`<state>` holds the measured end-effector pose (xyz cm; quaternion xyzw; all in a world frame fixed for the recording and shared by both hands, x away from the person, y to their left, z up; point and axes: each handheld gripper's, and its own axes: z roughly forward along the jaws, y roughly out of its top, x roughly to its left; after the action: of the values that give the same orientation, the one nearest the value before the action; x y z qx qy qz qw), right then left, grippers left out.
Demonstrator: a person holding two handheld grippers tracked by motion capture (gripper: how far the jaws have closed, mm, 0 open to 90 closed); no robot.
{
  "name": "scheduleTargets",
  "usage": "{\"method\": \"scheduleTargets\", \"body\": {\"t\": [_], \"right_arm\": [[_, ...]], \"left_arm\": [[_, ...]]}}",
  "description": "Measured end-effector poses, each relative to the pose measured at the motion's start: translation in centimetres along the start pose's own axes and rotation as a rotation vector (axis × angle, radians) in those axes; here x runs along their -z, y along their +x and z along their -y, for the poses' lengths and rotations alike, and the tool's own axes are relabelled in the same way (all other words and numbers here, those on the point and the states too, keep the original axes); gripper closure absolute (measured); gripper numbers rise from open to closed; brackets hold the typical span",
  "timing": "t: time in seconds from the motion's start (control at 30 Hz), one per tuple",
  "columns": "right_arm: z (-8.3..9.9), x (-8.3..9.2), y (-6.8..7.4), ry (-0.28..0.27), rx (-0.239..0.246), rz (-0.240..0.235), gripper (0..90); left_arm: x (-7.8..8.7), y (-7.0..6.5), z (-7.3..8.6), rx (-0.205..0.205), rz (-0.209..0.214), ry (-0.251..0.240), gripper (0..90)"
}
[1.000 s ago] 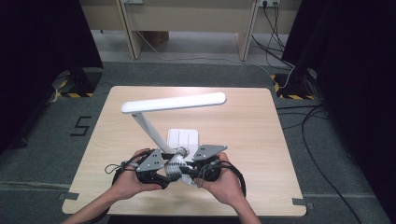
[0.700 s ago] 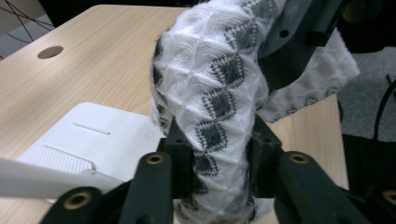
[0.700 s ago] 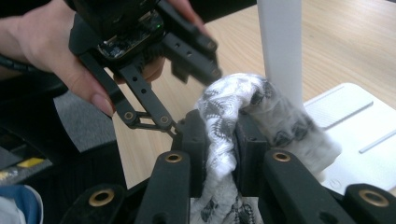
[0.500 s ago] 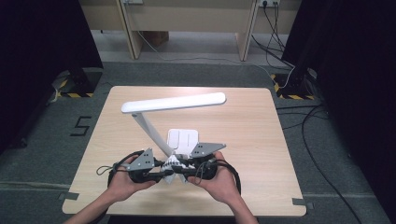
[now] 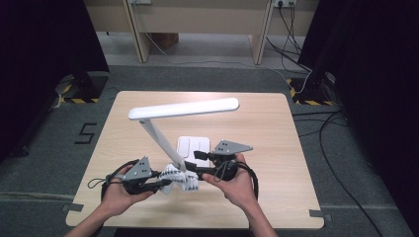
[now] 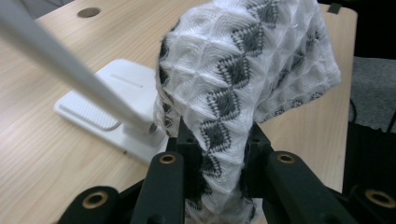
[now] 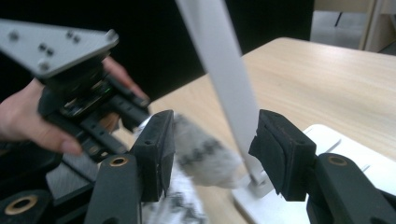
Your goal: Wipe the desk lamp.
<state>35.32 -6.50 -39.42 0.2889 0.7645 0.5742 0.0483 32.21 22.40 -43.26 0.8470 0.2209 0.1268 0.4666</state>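
Pale wood tabletop (image 5: pixel 276 148) carries a white desk lamp (image 5: pixel 183 108) whose slanted arm rises from a base near the person's hands, and at the near edge a white knitted cloth with dark diamonds (image 5: pixel 178 178) hangs between the two grippers. Left gripper (image 5: pixel 159 184) has just closed and pinches the cloth, lifting it off the wood — right gripper (image 5: pixel 197 165) has just opened, its pads apart and off the fabric, apparently handing the cloth over.
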Motion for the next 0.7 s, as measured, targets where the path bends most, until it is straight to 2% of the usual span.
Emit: {"method": "scheduleTargets", "body": {"t": [0.03,0.07,0.1,0.13,0.17,0.2,0.23,0.27,0.3,0.33,0.43,0.47,0.7], "right_arm": [[0.2,-0.1,-0.6,0.012,0.015,0.071,49.4],[0.2,-0.1,-0.6,0.012,0.015,0.071,49.4],[0.6,-0.4,-1.2,0.043,0.026,0.14,50.2],[0.6,-0.4,-1.2,0.043,0.026,0.14,50.2],[0.9,-0.6,-1.5,0.056,0.031,0.169,50.5],[1.5,-1.2,-2.3,0.083,0.037,0.218,51.5],[1.5,-1.2,-2.3,0.083,0.037,0.218,51.5],[2.1,-1.9,-3.0,0.104,0.024,0.249,52.0],[2.1,-1.9,-3.0,0.104,0.024,0.249,52.0],[2.6,-2.5,-3.5,0.128,0.03,0.284,52.0],[3.1,-3.1,-3.9,0.143,0.029,0.294,51.9],[3.5,-3.7,-4.2,0.162,0.04,0.317,51.9],[4.5,-5.7,-5.0,0.203,0.066,0.354,52.5]], "left_arm": [[0.6,0.1,0.3,0.005,-0.017,0.009,74.0],[0.6,0.1,0.3,0.005,-0.017,0.009,74.0],[1.3,0.2,0.5,0.019,-0.027,0.005,74.0],[1.3,0.2,0.5,0.019,-0.027,0.005,74.0],[1.6,0.3,0.6,0.024,-0.038,0.001,74.0],[2.4,0.5,0.7,0.037,-0.053,0.0,73.9],[2.4,0.5,0.7,0.037,-0.053,0.0,73.9],[3.2,0.7,0.8,0.051,-0.075,-0.008,73.9],[3.2,0.7,0.8,0.051,-0.075,-0.008,73.9],[3.6,0.9,0.9,0.061,-0.082,-0.014,73.9],[4.6,1.3,0.9,0.073,-0.105,-0.021,73.9],[5.1,1.6,0.9,0.081,-0.124,-0.027,73.9],[6.7,2.3,0.5,0.097,-0.173,-0.053,74.0]]}}
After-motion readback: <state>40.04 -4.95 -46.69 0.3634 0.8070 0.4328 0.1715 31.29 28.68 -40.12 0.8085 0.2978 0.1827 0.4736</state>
